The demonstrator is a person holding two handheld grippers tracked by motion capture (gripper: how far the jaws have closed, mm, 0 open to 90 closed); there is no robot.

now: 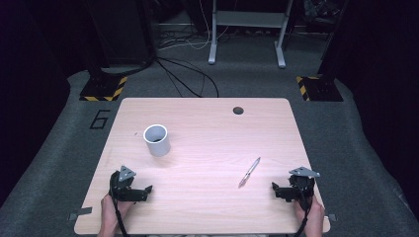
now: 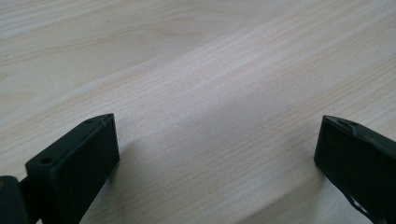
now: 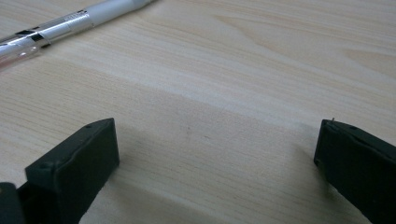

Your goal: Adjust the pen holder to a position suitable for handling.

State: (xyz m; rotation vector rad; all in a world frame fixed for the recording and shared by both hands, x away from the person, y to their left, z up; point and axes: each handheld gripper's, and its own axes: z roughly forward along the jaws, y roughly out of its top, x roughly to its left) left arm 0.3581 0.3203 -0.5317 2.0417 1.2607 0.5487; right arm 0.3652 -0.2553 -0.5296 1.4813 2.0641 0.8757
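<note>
A white cup (image 1: 157, 139) stands upright on the left half of the light wooden table (image 1: 207, 123). A slim pen (image 1: 249, 172) lies right of the table's middle, and its clear and white barrel (image 3: 65, 25) crosses the upper left of the right gripper view. My left gripper (image 1: 146, 190) rests near the front left edge, open, with bare wood between its jaws (image 2: 215, 140). My right gripper (image 1: 274, 189) sits near the front right edge, open and empty (image 3: 215, 140), a short way to the right of the pen.
A dark round hole (image 1: 238, 110) sits near the table's far edge. Beyond the table are floor cables (image 1: 188, 74), a grey frame's legs (image 1: 247, 29) and yellow-black striped stand bases (image 1: 104, 89). A hand (image 1: 111, 212) holds each gripper at the front edge.
</note>
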